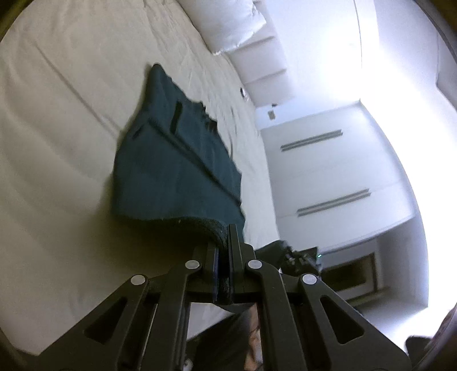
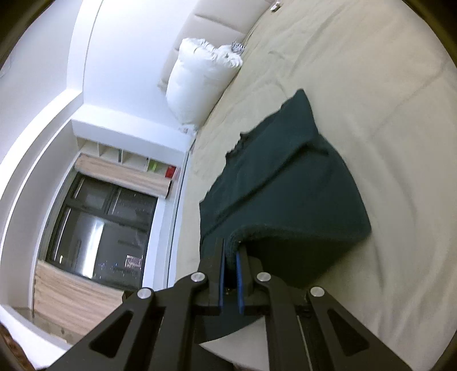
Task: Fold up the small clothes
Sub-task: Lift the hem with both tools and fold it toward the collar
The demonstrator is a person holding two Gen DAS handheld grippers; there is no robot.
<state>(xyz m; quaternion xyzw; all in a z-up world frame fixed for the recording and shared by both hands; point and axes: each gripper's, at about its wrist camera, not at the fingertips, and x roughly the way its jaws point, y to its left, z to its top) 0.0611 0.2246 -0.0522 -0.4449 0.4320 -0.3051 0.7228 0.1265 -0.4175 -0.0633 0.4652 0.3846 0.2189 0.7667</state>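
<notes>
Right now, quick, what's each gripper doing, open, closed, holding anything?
Left gripper: shut on the dark green garment.
Right gripper: shut on the same garment.

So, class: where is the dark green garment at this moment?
The dark green garment lies on the bed sheet, its near edge pinched by the left gripper and right gripper, short of the white pillow.

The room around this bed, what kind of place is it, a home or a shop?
Most likely a bedroom in a home. A wide bed with a pale sheet fills both views, a white pillow leans on the padded headboard, and a dark window sits under wall shelves.
</notes>
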